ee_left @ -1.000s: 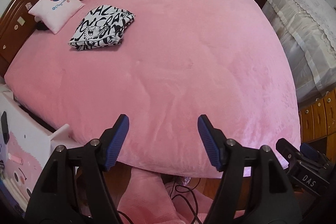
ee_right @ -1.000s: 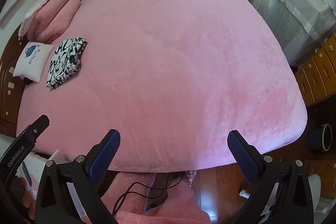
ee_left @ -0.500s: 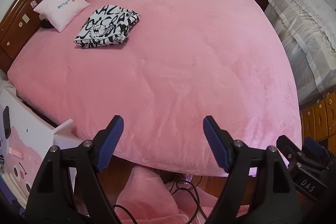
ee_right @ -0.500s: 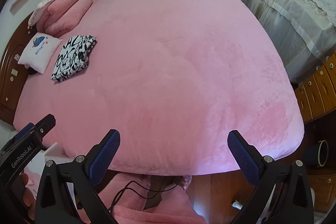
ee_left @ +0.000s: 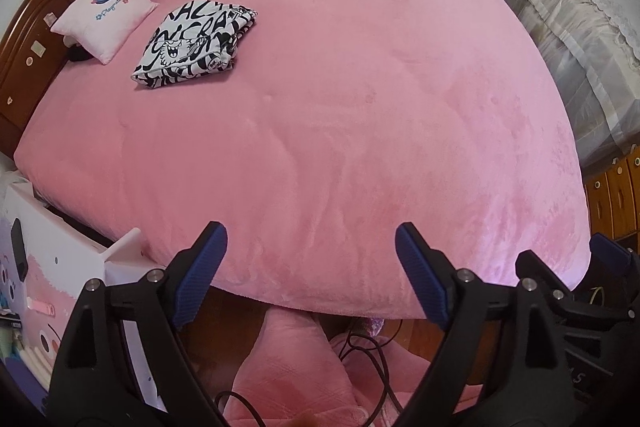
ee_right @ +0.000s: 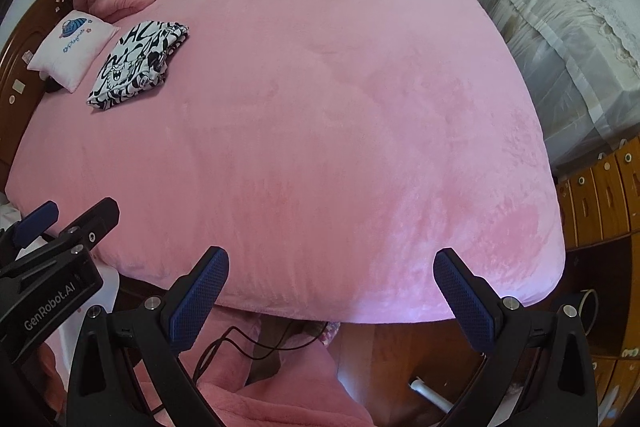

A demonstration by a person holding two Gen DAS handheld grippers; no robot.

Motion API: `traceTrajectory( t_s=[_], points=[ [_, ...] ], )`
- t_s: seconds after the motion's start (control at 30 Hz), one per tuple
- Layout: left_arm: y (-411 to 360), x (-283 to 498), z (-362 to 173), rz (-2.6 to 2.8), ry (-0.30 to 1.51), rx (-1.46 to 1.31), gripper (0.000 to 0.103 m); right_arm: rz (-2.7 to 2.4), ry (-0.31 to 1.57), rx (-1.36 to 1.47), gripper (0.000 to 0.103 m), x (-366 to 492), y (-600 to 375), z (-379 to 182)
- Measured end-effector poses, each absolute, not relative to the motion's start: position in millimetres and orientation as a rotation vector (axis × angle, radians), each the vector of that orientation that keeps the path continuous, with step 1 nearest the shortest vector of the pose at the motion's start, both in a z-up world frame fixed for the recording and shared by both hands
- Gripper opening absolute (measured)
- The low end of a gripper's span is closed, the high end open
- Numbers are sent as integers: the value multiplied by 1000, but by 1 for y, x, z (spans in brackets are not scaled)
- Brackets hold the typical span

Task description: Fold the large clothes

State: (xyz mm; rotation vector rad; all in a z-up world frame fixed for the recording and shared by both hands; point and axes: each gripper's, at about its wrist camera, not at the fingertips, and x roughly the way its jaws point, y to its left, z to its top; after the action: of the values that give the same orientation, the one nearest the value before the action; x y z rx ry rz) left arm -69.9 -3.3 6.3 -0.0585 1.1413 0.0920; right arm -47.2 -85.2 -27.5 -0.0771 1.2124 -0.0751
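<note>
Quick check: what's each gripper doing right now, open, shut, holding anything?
Left gripper: jaws opening, nothing between them, above the near edge of the pink bed.
Right gripper: open wide, empty.

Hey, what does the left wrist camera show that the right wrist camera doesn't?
Only the left wrist view shows the left gripper head-on, jaws opening with nothing between them, and a white cartoon-printed box by the bed.

Only the right wrist view shows the right gripper head-on, open and empty, and a white tube on the floor.

Both show the pink bed cover, the folded black-and-white garment, the small white pillow and the covered furniture.
</note>
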Motion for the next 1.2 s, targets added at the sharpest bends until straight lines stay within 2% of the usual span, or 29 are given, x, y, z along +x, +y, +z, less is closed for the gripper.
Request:
traceTrajectory(
  t_s=[0.13,0.17,1.2],
  points=[
    [2,-74,10,98,1118,-81,97,-57,1181,-96,103,-51,-81,-22],
    [3,-75,11,96,1112,-91,103,-54,1178,-99,103,-52,-81,-21],
    [-9,-79,26,69,1042,-72,103,-45,1166,-79,103,-46,-94,-15]
  ],
)
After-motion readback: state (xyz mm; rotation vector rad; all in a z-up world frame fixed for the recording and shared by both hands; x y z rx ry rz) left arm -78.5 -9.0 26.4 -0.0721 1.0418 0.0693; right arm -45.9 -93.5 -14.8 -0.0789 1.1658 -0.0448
